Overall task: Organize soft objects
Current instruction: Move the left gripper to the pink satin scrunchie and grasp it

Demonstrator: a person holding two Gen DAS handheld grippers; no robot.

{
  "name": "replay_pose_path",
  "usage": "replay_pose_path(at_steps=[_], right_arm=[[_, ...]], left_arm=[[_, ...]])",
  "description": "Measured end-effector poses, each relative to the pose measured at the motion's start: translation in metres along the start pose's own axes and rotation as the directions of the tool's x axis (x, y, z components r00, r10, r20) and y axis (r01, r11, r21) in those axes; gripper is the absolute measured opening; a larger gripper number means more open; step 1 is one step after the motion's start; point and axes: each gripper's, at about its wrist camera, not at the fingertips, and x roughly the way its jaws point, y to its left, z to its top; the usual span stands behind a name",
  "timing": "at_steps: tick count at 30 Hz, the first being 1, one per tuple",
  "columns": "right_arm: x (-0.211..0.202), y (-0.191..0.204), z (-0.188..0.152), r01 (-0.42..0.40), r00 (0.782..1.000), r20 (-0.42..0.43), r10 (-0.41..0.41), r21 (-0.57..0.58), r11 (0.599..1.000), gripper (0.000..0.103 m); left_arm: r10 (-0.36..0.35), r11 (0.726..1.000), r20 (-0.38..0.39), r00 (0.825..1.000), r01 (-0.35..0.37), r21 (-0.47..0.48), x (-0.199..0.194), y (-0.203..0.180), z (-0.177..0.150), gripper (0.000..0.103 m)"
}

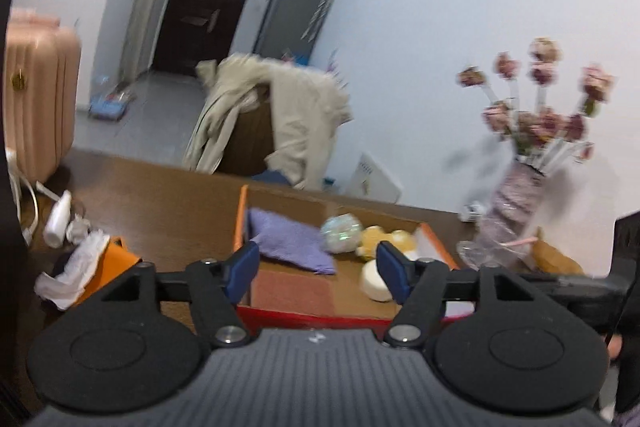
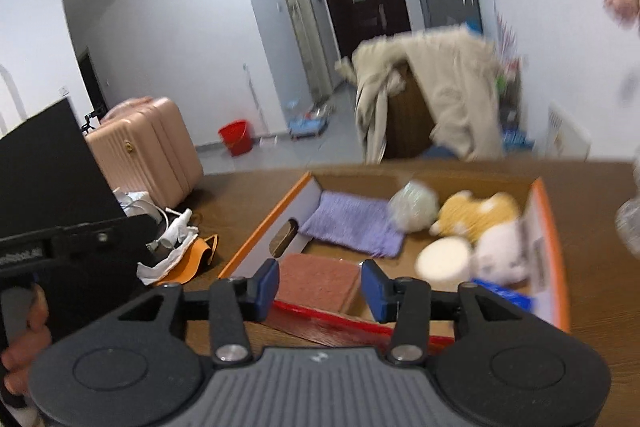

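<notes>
Far left of the left wrist view we see a pink ribbed hard-shell suitcase on the floor, below it a white plastic bottle and crumpled white paper on an orange sheet on the brown wooden table. Centre, the left gripper hangs released, blue pads apart, nothing between them, just over the near red edge of the open orange-rimmed cardboard box. Inside the box, left to right: folded lilac knit cloth, reddish-brown flat pad at the near side, shiny iridescent ball, yellow plush toy, round white sponge puff. Behind, a beige coat draped on a chair. Right side, dried pink flowers in a glass vase. In the right wrist view, lower left, a hand grips the other tool's black handle; a red bucket sits on the floor mid-left. The right gripper is also unclenched, empty, above the reddish-brown pad. A white plush toy lies at the box's right end, beside the puff. Both views are motion-blurred.
</notes>
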Motion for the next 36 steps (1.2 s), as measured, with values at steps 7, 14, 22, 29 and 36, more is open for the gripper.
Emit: replay_pose_path(at_steps=[7,14,22,29,36], right_arm=[[-0.116,0.031,-0.053,0.089,0.976,0.209,-0.066,-0.104,0.991,0.062],[-0.163,0.061,-0.189,0.164,0.965,0.223,-0.135,-0.118,0.979,0.079],[-0.168,0.08,-0.247,0.144,0.982,0.133,-0.131,-0.092,0.985,0.079],[-0.159,0.065,-0.241,0.141,0.984,0.114,-0.135,-0.043,0.989,0.077],[-0.133,0.04,-0.194,0.122,0.983,0.133,-0.123,0.011,0.992,0.062]], left_arm=[[0.035,0.986,0.123,0.992,-0.054,0.158,-0.079,-0.042,-0.068,0.085],[0.029,0.987,0.111,0.993,-0.046,0.154,-0.137,-0.054,-0.176,0.099],[0.0,0.973,0.055,0.999,-0.013,0.229,-0.144,-0.064,-0.209,0.099],[-0.005,0.976,0.0,1.0,0.005,0.219,-0.119,-0.066,-0.204,0.089],[0.013,0.993,-0.061,0.998,-0.005,0.117,-0.054,-0.051,-0.153,0.038]])
